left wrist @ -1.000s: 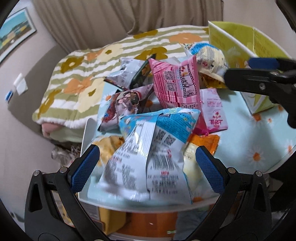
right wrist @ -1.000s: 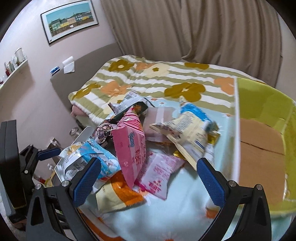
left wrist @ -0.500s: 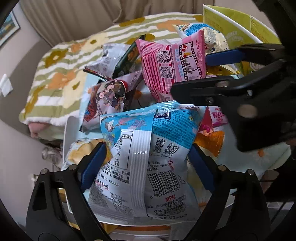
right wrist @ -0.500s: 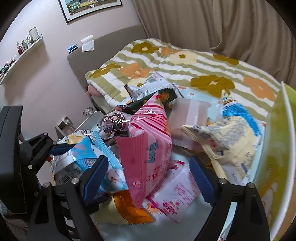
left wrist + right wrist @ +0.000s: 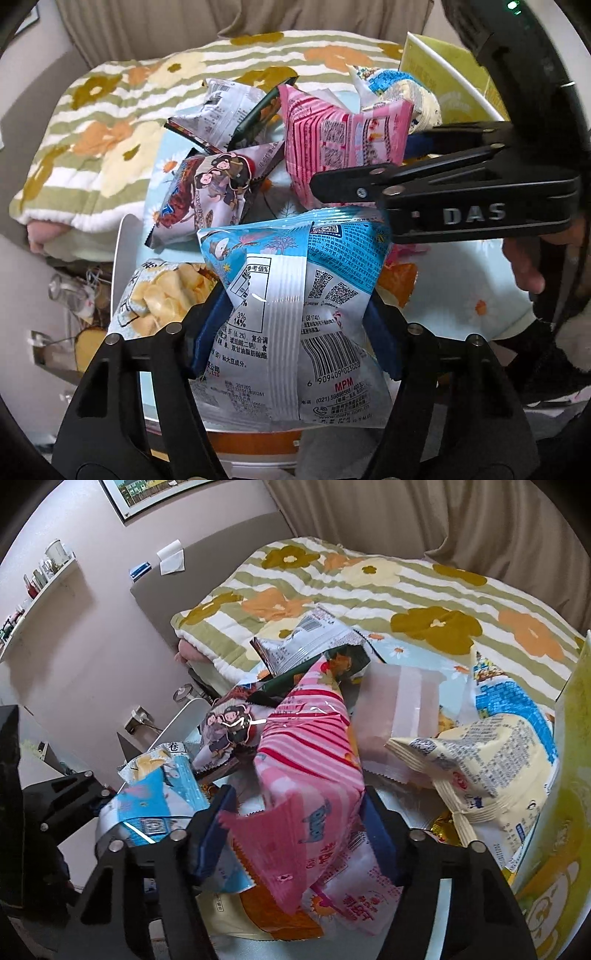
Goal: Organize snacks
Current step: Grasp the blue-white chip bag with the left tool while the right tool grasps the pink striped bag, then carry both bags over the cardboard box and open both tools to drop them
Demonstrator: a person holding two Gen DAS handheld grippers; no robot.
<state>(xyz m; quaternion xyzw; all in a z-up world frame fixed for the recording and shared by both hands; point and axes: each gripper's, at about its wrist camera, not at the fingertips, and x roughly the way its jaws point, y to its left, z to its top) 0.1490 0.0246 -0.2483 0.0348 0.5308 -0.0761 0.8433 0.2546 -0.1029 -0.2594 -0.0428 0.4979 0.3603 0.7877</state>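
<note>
A pile of snack bags lies on a small table with a daisy-print cloth (image 5: 461, 266). My left gripper (image 5: 297, 334) is shut on a blue and white snack bag (image 5: 291, 295), its pads squeezing the bag's sides. My right gripper (image 5: 295, 830) is shut on a pink striped snack bag (image 5: 303, 775), which also shows in the left wrist view (image 5: 340, 147). The right gripper crosses the left wrist view (image 5: 443, 192) from the right. The blue bag shows at the left of the right wrist view (image 5: 155, 812).
Other bags in the pile: a monkey-print bag (image 5: 207, 192), a silver bag (image 5: 218, 110), a cream bag (image 5: 498, 768), a chip bag (image 5: 159, 291). A yellow-green cardboard box (image 5: 561, 830) stands at the right. A flowered bed (image 5: 369, 583) lies behind the table.
Both grippers have closed: the left one onto the blue and white bag, the right one onto the pink striped bag after moving in over the pile.
</note>
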